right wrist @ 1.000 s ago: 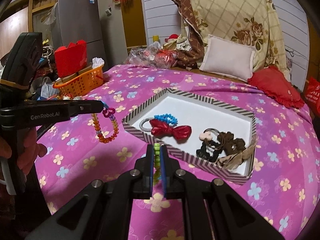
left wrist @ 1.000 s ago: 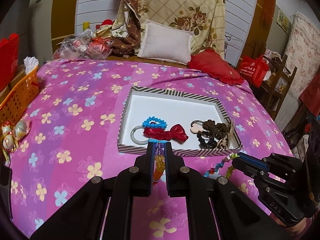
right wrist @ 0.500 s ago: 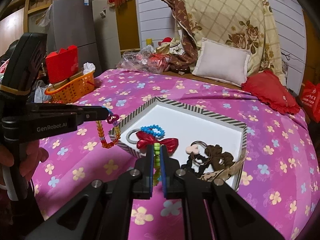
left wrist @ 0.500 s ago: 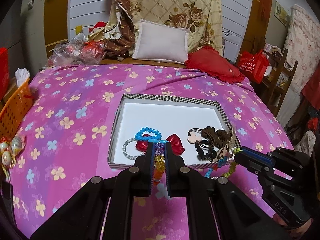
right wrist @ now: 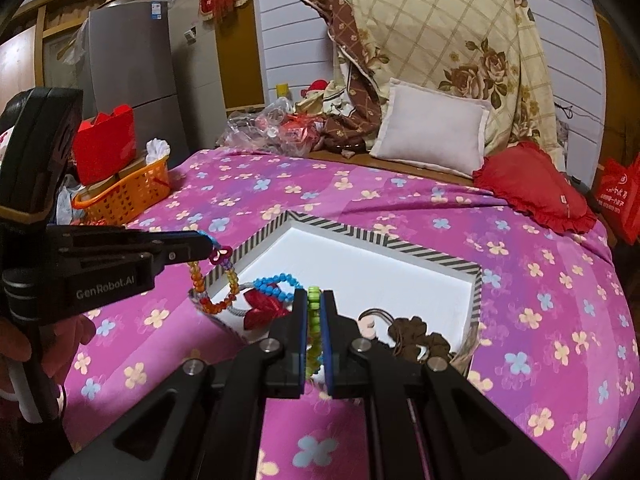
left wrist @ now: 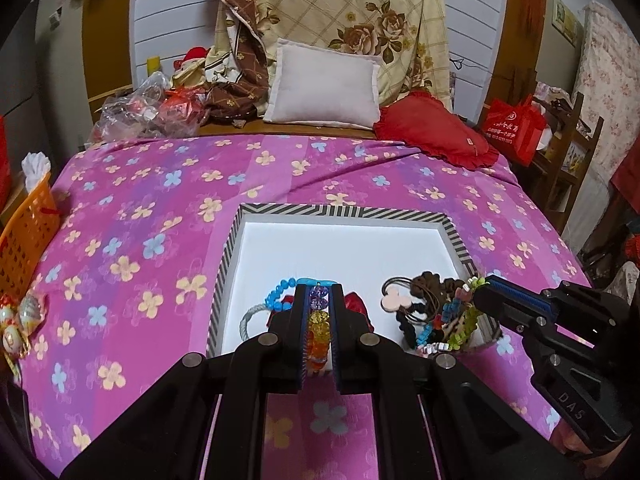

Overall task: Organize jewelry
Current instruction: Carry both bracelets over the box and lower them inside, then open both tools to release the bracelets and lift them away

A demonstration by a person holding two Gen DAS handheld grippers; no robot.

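As both bracelets hang over the near edge of the striped box (left wrist: 340, 213), the left tongs (left wrist: 319, 300) pinch the amber beaded bracelet (right wrist: 218, 296); the right tongs (right wrist: 315, 300) pinch the green bracelet (left wrist: 460, 328), lower centre.

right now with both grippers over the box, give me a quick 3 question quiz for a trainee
1. True or false: the left gripper is shut on an orange and purple bead bracelet.
2. What does the right gripper hold? A) red bow B) green bead bracelet C) brown hair tie
3. Fill in: the red bow lies inside the striped ____.

Key: 1 true; 2 B; 3 box
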